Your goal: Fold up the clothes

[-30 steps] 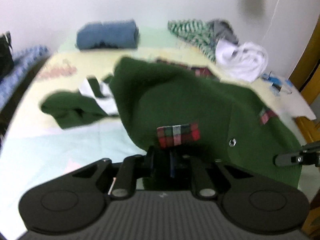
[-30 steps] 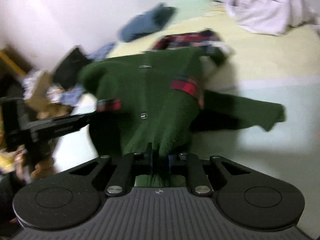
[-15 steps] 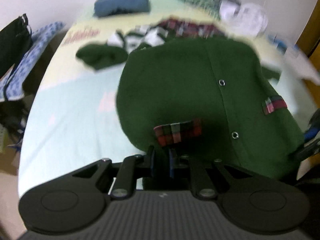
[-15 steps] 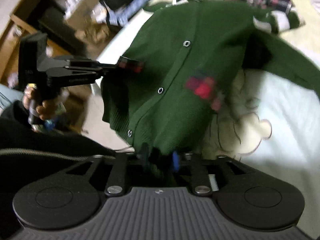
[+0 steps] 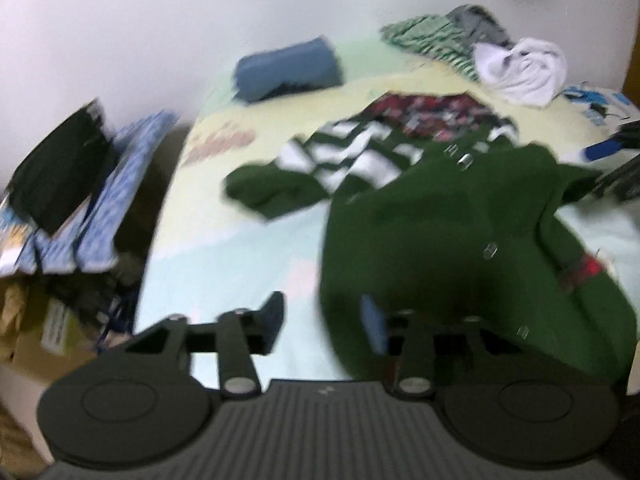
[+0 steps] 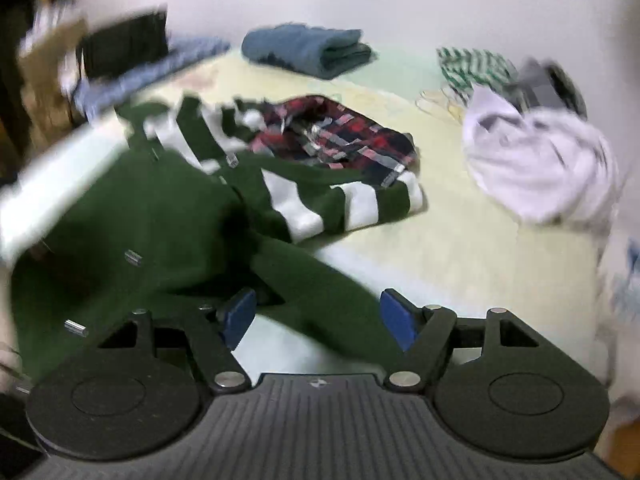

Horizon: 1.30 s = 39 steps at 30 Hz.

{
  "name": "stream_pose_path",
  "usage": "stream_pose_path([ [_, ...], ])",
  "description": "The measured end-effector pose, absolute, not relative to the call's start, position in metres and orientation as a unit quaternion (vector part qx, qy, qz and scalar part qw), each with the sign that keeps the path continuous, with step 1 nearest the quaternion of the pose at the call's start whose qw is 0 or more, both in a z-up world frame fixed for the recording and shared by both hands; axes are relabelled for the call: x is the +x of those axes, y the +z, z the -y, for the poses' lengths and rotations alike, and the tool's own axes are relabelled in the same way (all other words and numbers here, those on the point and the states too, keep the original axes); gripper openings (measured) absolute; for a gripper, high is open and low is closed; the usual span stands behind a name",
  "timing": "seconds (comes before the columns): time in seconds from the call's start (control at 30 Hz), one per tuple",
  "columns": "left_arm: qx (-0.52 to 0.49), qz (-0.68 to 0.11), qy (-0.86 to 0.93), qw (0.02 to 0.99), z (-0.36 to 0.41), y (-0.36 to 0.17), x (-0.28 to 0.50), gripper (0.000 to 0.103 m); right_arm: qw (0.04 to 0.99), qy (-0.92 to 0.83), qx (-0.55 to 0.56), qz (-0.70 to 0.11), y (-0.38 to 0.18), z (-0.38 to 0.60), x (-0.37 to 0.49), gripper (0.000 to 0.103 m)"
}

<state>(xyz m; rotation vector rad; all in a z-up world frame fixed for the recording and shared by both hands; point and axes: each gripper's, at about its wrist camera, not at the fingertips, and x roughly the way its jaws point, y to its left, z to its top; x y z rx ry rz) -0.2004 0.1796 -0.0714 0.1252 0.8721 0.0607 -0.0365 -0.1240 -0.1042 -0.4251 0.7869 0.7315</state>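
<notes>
A dark green cardigan [image 5: 440, 248] with snap buttons, plaid trim and white-striped sleeves lies spread on the bed. My left gripper [image 5: 324, 320] stands open at its lower left corner, the hem just inside the right finger. My right gripper [image 6: 318, 316] is open too, with the green fabric [image 6: 132, 224] lying loose between and under its fingers. One striped sleeve [image 6: 332, 200] stretches across the sheet toward the right. Both views are blurred by motion.
On the bed [image 5: 240, 264] lie a red plaid shirt [image 6: 340, 136], a folded blue garment [image 5: 288, 68], a green-striped piece [image 5: 432, 40] and a crumpled white garment [image 6: 540, 160]. Bags and boxes [image 5: 60, 184] crowd the floor at the left.
Both grippers were shut on the cardigan's hem and held it up. Now both are open and the cardigan lies flat on the bed.
</notes>
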Motion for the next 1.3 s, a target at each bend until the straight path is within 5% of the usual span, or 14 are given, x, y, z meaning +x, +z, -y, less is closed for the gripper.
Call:
stream_pose_path([
  [0.1,0.066,-0.423,0.003,0.904,-0.167,-0.085,-0.176,0.058,0.829,0.340,-0.241,-0.373,-0.124,0.113,-0.026,0.070],
  [0.23,0.058,-0.434,-0.026,0.899,-0.160,-0.100,-0.156,0.058,0.829,0.330,-0.183,-0.414,-0.125,0.119,-0.006,0.022],
  [0.37,0.050,-0.453,-0.058,0.888,-0.159,-0.115,-0.142,0.058,0.862,0.284,-0.139,-0.397,-0.101,0.143,-0.004,0.015],
  [0.93,0.077,-0.486,-0.185,0.851,-0.159,-0.136,-0.111,0.059,0.917,-0.175,-0.084,-0.349,-0.074,0.290,0.064,0.014],
  [1.1,0.092,-0.448,-0.202,0.866,-0.184,-0.108,-0.108,0.065,0.884,-0.141,-0.135,-0.425,-0.112,0.278,0.085,0.031],
  [1.3,0.099,-0.397,-0.123,0.904,-0.252,-0.081,-0.074,0.081,0.900,-0.085,-0.105,-0.414,-0.079,0.237,0.057,0.057],
])
